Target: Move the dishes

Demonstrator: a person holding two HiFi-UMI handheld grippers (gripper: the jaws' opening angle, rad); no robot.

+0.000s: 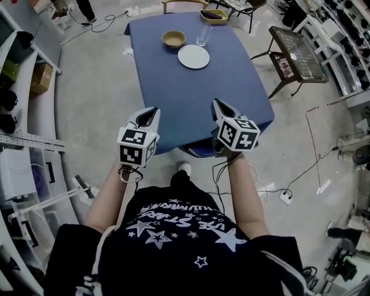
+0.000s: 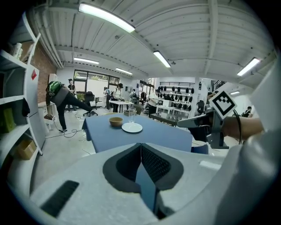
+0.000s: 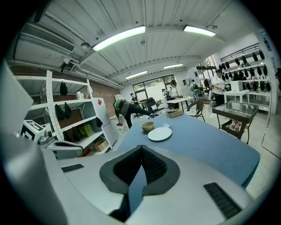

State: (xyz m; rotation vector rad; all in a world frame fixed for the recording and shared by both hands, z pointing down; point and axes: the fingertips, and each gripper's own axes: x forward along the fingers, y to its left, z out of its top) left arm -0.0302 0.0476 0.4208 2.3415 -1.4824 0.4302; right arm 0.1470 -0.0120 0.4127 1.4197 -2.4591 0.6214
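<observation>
At the far end of the blue table (image 1: pixel 196 92) stand a tan bowl (image 1: pixel 173 39), a clear glass (image 1: pixel 203 34) and a white plate (image 1: pixel 193 56). Both grippers hover at the table's near edge, well short of the dishes. My left gripper (image 1: pixel 151 114) is shut with nothing in it, its jaws pressed together (image 2: pixel 141 145). My right gripper (image 1: pixel 219 107) is likewise shut and empty (image 3: pixel 141 147). The left gripper view shows the bowl (image 2: pixel 116 121), the plate (image 2: pixel 132 128) and the glass (image 2: pixel 131 115) ahead. The right gripper view shows the bowl (image 3: pixel 147 126), plate (image 3: pixel 160 134) and glass (image 3: pixel 167 119).
A shallow basket (image 1: pixel 214 15) sits at the table's far edge. A black metal side table (image 1: pixel 295 55) stands to the right, shelving (image 1: pixel 23 87) along the left. Cables (image 1: pixel 289 185) lie on the floor. People stand in the background (image 2: pixel 61 99).
</observation>
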